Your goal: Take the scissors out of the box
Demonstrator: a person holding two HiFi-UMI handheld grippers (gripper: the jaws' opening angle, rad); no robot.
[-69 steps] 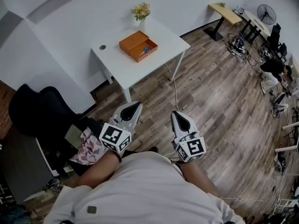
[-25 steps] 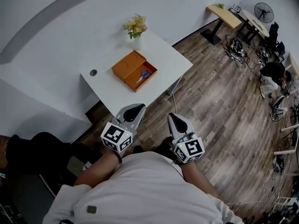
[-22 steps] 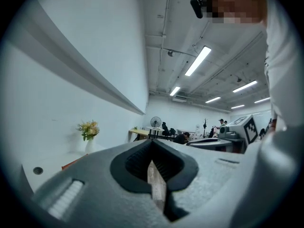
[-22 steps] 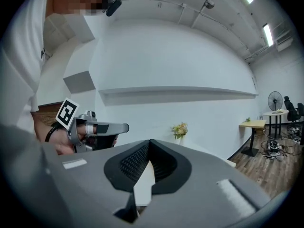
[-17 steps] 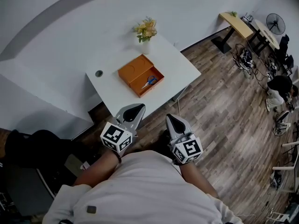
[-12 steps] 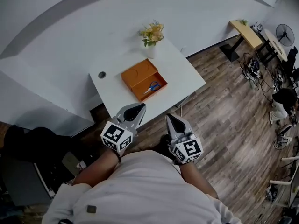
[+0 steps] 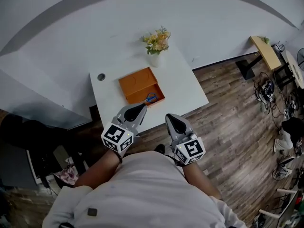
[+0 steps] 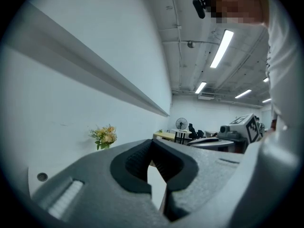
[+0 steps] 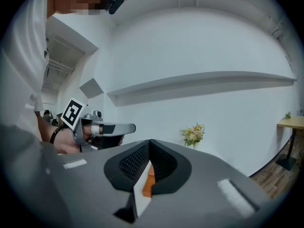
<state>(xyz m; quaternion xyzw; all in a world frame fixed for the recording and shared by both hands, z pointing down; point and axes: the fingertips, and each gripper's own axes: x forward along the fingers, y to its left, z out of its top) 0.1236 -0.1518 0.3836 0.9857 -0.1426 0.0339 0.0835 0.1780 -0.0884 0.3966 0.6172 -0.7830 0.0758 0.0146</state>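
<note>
Far left on the white table [image 7: 183, 82] there's a small round hole [image 7: 101, 77] near the corner. Right of that sits the orange box [image 7: 135, 83], lying open, roughly mid-table. The scissors [image 7: 151, 98], blue handles, are inside the box's right-hand compartment, at its near end. So yeah, they're not out yet.

The left gripper [image 7: 141, 107] is at the near edge of the table. From the head view its tip lands just beside the box's near corner, but I can't tell if it actually touches anything. In its own view the left gripper [image 8: 151, 141] has both jaws pressed together at the tip with nothing between them.

On the far side of the table, a bit right of the box, there's a white vase [image 7: 156, 59] with yellowish flowers [image 7: 158, 39], up against the wall.

The right gripper [image 7: 171, 119] hangs near the table's near edge, well apart from the box. Its jaws are clamped together too, and it's holding nothing. In its own view the right gripper [image 9: 150, 141] shows a sliver of orange box [image 9: 148, 184] through the gap below the tips.

Far right is wood floor [image 7: 237, 113] and a wooden desk [image 7: 266, 51].
</note>
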